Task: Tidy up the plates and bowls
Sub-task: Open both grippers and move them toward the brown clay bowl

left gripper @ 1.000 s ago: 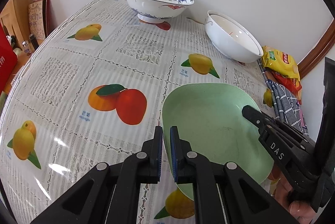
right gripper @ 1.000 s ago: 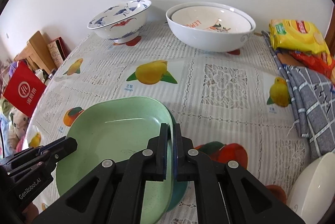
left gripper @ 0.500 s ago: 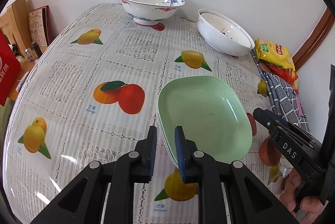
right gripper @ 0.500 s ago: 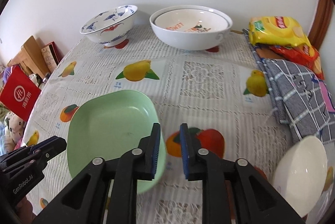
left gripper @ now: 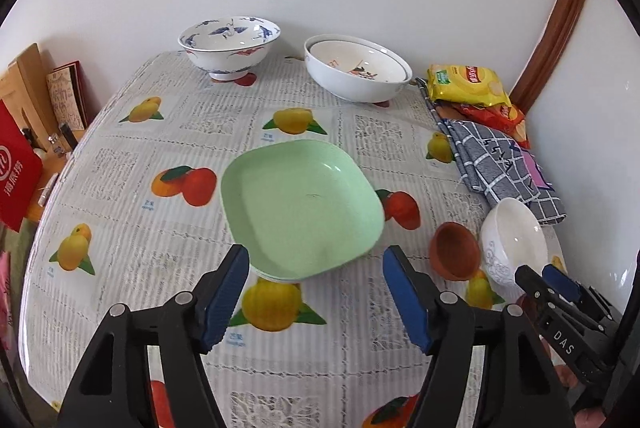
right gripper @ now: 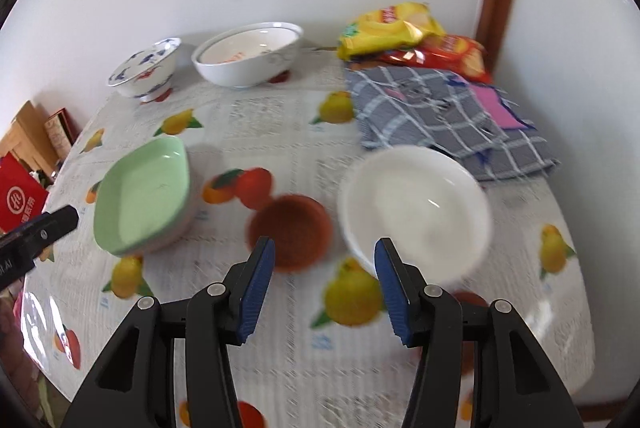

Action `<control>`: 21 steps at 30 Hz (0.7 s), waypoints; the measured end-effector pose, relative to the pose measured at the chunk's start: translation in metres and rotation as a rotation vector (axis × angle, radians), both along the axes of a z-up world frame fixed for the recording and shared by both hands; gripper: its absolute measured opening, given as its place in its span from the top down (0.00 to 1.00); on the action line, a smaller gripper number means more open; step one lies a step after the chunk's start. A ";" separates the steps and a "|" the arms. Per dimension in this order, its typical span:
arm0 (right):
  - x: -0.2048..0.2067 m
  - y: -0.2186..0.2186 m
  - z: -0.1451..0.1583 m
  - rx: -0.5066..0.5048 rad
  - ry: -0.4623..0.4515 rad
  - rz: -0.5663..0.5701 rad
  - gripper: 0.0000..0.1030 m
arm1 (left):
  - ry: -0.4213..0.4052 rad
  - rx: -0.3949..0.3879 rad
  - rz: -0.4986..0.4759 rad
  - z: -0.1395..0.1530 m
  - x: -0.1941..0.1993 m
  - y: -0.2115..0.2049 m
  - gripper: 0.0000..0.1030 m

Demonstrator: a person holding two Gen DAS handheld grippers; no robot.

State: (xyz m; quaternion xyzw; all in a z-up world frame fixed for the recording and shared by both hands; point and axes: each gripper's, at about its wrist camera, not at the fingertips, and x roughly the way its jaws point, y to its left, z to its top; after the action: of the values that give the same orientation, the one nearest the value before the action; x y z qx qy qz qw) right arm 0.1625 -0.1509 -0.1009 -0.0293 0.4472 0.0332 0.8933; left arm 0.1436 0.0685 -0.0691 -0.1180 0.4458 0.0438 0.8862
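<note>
**Green plates stacked, small bowls next**

Now clear of the green plate, with left gripper spread wide, jaws just opened, nothing between them. Right gripper likewise parted and empty, jaws just opened, aimed between brown bowl and white bowl. Risk: clipping either rim on a hasty approach and tipping or sliding it, since both sit close together, possibly touching; blur hides the gap. Plate rests atop its stack mid-table, just beyond the left fingertips; both bowls lie just ahead of the right ones.
</note>
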 end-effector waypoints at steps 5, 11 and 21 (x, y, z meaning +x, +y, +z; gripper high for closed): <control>-0.028 -0.049 0.008 -0.030 -0.041 -0.083 0.50 | 0.023 0.018 -0.042 -0.003 -0.004 -0.039 0.29; -0.045 -0.101 0.000 0.056 0.015 -0.142 0.50 | -0.009 -0.004 -0.085 -0.009 -0.011 -0.069 0.29; -0.048 -0.133 -0.037 0.094 0.093 -0.148 0.52 | 0.092 -0.041 -0.041 -0.039 0.017 -0.084 0.30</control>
State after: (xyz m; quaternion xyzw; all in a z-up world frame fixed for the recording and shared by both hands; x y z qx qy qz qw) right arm 0.1148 -0.2840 -0.1378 0.0472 0.4869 -0.0107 0.8721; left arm 0.1604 -0.0152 -0.1086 -0.1249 0.4892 0.0219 0.8629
